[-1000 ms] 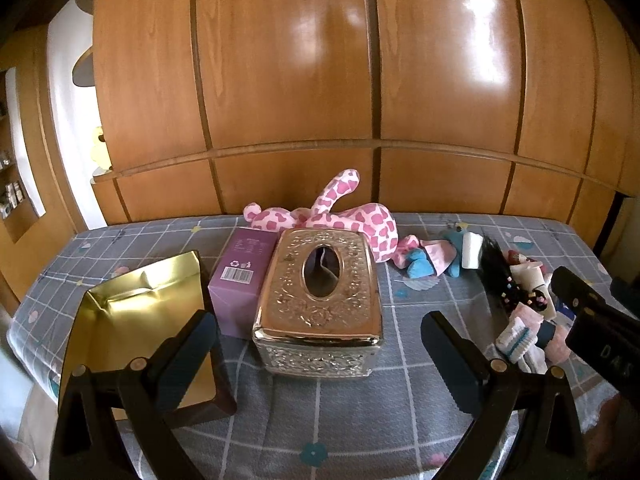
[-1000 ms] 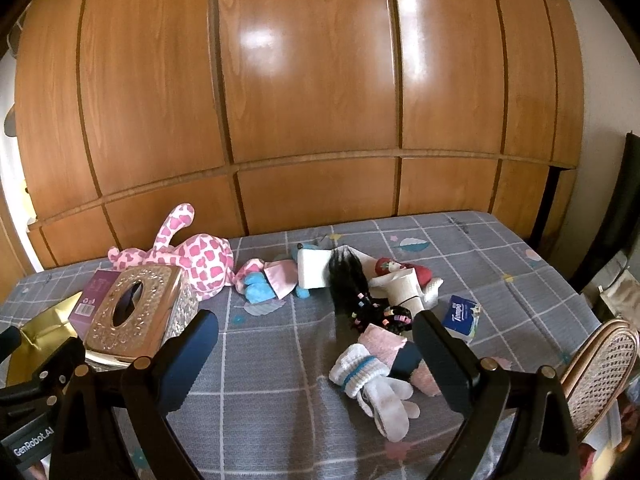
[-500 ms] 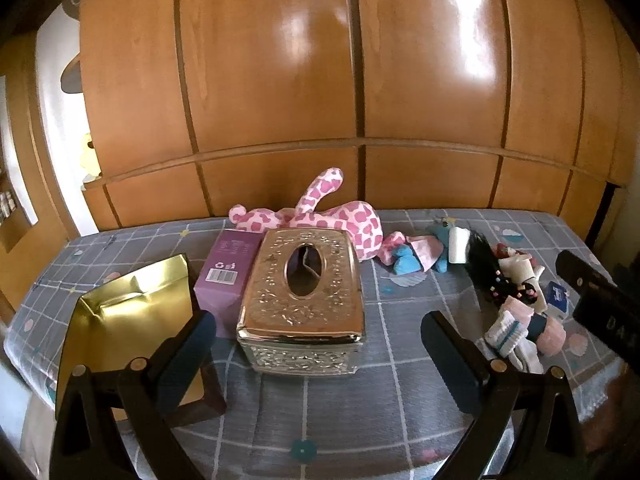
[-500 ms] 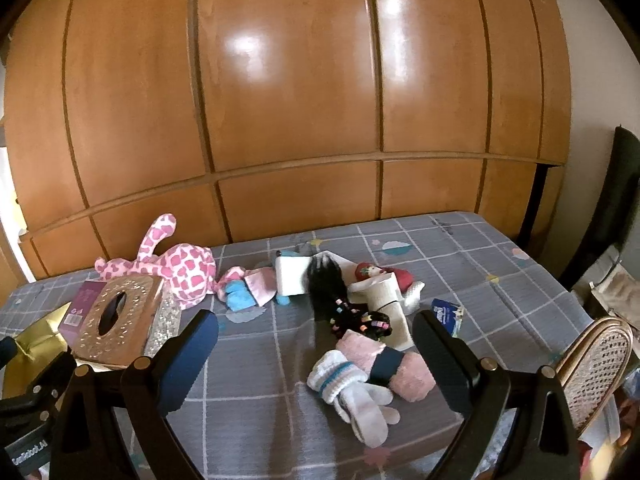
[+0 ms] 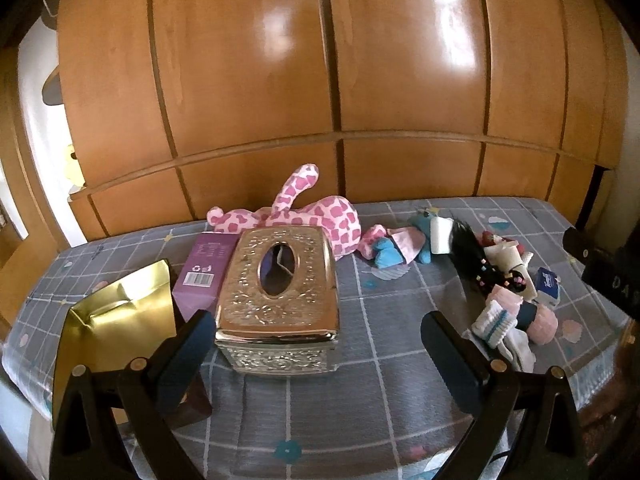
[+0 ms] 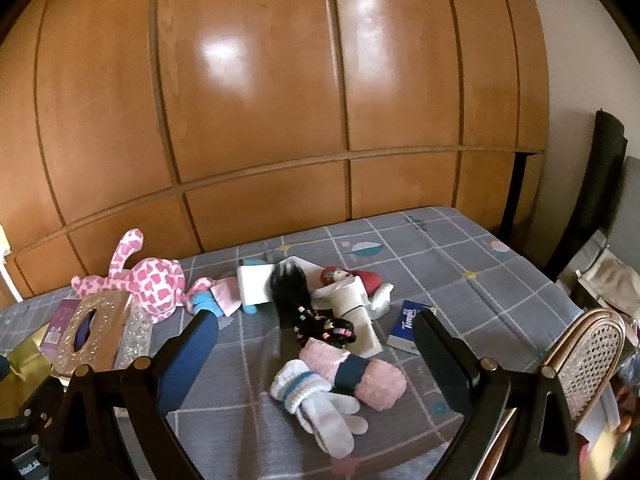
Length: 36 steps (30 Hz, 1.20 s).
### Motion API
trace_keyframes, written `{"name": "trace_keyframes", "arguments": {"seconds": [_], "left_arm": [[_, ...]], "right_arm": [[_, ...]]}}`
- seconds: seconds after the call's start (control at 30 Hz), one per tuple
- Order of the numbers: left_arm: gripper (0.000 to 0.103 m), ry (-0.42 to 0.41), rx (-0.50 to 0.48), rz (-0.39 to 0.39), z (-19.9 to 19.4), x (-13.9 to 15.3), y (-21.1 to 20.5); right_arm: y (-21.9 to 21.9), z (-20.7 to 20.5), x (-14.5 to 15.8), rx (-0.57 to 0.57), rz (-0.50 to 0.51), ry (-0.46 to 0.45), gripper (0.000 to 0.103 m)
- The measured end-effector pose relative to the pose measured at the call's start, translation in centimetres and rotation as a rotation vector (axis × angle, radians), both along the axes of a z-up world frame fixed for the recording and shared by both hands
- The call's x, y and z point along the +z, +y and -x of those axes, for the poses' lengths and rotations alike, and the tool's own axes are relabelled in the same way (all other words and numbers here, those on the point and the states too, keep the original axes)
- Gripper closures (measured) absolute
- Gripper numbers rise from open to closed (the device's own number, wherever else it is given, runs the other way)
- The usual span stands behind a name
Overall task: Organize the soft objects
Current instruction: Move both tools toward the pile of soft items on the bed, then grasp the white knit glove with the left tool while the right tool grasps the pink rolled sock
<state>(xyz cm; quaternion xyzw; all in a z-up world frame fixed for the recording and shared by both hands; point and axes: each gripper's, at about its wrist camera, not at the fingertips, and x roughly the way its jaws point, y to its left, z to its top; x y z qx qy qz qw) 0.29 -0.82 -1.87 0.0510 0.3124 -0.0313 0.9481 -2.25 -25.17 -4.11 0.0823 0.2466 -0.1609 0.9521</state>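
Note:
A pink spotted plush toy [image 5: 316,220] [image 6: 154,282] lies at the back of the grey checked bed cover [image 5: 360,412]. Right of it sit a small blue and pink soft toy [image 5: 394,246] [image 6: 218,300], a black-haired doll [image 6: 304,308] and a red-haired doll [image 6: 348,278]. A rolled pink sock with a dark band [image 6: 358,372] and white socks [image 6: 320,404] lie nearest the right gripper [image 6: 314,340]. Both grippers hang open and empty above the cover; the left gripper [image 5: 314,344] is in front of the ornate metal tissue box [image 5: 280,296].
A purple carton [image 5: 204,274] and a gold pouch [image 5: 116,332] stand left of the tissue box. A blue tissue packet [image 6: 406,324] lies right of the dolls. A wooden panelled wall [image 5: 320,80] backs the bed. A wicker chair back [image 6: 584,364] stands at the right edge.
Both cameras have pulled back and risen a little, so the objects look smaller and more of the bed cover shows. No object has moved and both grippers stay open.

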Motion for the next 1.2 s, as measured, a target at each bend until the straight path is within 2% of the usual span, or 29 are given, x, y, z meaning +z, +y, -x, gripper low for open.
{"name": "trace_keyframes", "arguments": {"seconds": [0.4,0.5,0.67,0.77,0.97,1.13,1.2], "left_arm": [[0.0,0.016,-0.072,0.0,-0.5,-0.2,-2.0],[0.0,0.031,-0.136,0.016,-0.8,-0.5,-2.9],[0.0,0.122,-0.279,0.087,-2.1,-1.5,-5.4],[0.001,0.181,-0.351,0.076,-3.1,-2.7,-7.7],[0.017,0.326,-0.507,0.052,-4.6,-6.4,-12.8],[0.018,0.427,-0.549,0.1,-5.3,-8.7,-14.9],[0.032,0.443,-0.553,0.116,-5.5,-9.3,-15.5]], "right_arm": [[-4.1,0.6,0.2,-0.074,-0.046,-0.006,0.003],[-5.7,0.8,0.1,-0.099,-0.067,0.003,0.003],[-8.1,1.4,-0.5,-0.131,-0.097,0.02,0.003],[-9.5,1.5,-0.8,-0.15,-0.12,0.036,0.003],[-11.3,1.7,-2.1,-0.159,-0.185,0.068,0.003],[-11.8,1.5,-3.3,-0.144,-0.202,0.085,0.003],[-12.0,1.4,-3.8,-0.142,-0.209,0.091,0.003]]}}
